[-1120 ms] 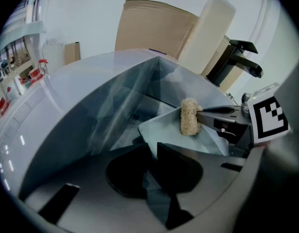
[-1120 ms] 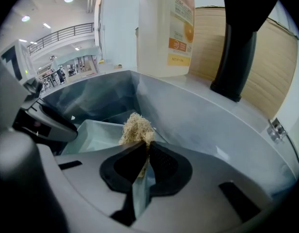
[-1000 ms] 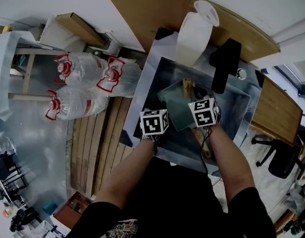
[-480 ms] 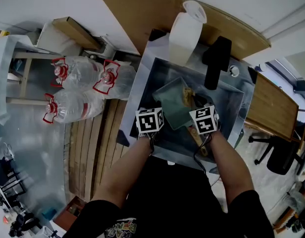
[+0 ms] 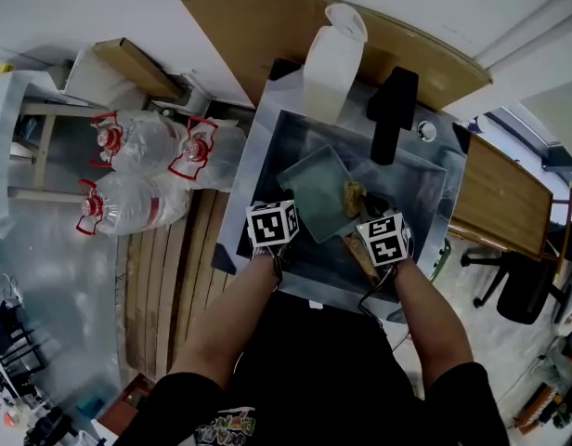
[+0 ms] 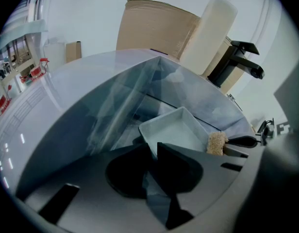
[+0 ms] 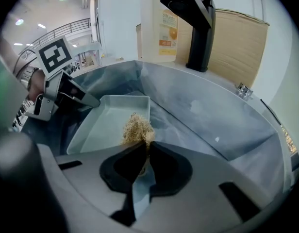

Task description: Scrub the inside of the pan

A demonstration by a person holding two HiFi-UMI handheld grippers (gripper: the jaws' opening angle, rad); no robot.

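A pale rectangular pan (image 5: 314,189) lies tilted in the steel sink (image 5: 267,147). My left gripper (image 5: 288,214) is shut on the pan's near rim; in the left gripper view the pan (image 6: 176,130) has its corner between the jaws of that gripper (image 6: 153,149). My right gripper (image 5: 365,210) is shut on a tan fibrous scrubber (image 5: 353,193). In the right gripper view the scrubber (image 7: 137,127) sticks up from the gripper (image 7: 145,147) and rests at the pan's (image 7: 108,120) right rim. The left gripper (image 7: 84,101) shows across the pan.
A black faucet (image 5: 383,114) overhangs the sink's far side, with a white jug (image 5: 328,59) to its left. A wooden board (image 5: 267,17) leans behind. Large water bottles (image 5: 147,170) lie on the floor at left. A wooden table (image 5: 500,198) stands to the right.
My right gripper has drawn the scrubber back from the pan's far corner toward me along its right side. The left gripper keeps its hold on the pan.
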